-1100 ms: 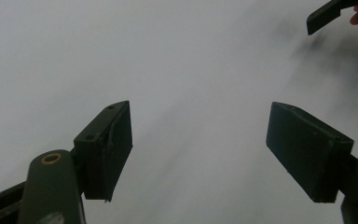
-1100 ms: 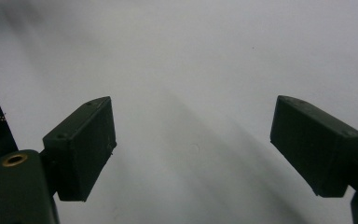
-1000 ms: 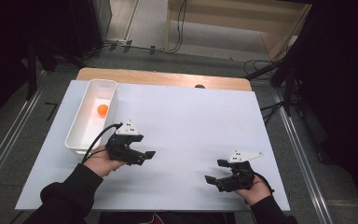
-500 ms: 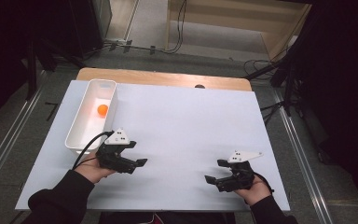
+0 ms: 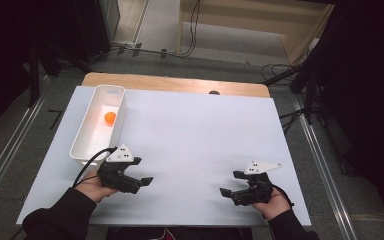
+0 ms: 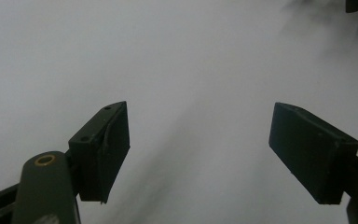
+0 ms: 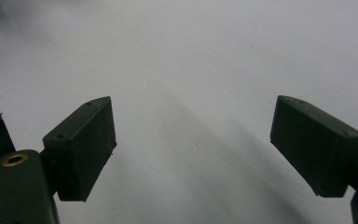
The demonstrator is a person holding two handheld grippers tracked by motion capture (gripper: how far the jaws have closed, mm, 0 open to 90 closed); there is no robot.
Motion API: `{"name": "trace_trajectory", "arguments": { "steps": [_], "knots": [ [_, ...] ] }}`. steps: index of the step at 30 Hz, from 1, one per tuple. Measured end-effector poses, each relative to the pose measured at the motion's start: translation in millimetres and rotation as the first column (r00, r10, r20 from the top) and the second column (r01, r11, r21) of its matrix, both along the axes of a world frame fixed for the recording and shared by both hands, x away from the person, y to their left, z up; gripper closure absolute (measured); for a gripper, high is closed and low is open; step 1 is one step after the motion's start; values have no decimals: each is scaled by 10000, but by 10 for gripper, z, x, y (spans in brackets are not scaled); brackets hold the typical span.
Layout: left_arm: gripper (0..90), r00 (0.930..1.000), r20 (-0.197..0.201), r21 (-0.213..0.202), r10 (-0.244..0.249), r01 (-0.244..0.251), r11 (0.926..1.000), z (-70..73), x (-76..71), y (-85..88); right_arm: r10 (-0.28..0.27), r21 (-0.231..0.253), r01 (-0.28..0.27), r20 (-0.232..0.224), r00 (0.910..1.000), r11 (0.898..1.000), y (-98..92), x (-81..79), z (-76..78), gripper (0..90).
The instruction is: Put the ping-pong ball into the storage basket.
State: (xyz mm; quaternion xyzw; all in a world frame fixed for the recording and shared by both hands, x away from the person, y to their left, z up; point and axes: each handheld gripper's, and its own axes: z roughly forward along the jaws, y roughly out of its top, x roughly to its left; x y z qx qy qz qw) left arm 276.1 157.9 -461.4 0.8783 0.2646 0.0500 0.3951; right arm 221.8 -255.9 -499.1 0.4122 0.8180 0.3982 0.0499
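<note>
Bin: the white bin (image 5: 87, 135) stood at the far left of the white table (image 5: 195, 135), long side running away from me.
Ball: the orange ball (image 5: 110, 117) lay inside that bin, in its farther half, touching neither of my tools.
Left hand: my left hand (image 5: 94, 186) rested near the table's front edge, just in front of the bin's near end.
Left gripper: my left gripper (image 5: 142, 172) pointed right across the table; its jaws had just been opening a little and stood apart with only bare table between them, as the left gripper view (image 6: 198, 144) showed.
Middle: bare white table lay between my two tools, which were well apart.
Right gripper: my right gripper (image 5: 228, 184) pointed left, toward the other; its jaws were spread wide over bare table (image 7: 193, 149), holding nothing.
Right hand: my right hand (image 5: 274, 200) sat low at the front right.
</note>
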Motion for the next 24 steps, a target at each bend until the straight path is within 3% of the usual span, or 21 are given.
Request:
{"name": "trace_trajectory", "arguments": {
  "steps": [5, 13, 24],
  "knots": [
    [206, 9999, -148, 5, 75, -75, 10000, -26, -31, 65, -5, -7, 5, 35, 10000, 10000, 0, 1, -1, 129],
    [206, 9992, -400, 346, 4, 10, 9994, -103, -100, 183, -30, -14, 30, 3, 10000, 10000, -2, 0, -2, 129],
    [205, 9988, -434, 457, 225, -205, 9987, -133, -108, 293, -21, -8, 21, -8, 10000, 10000, -9, 3, -2, 129]
  ]
}}
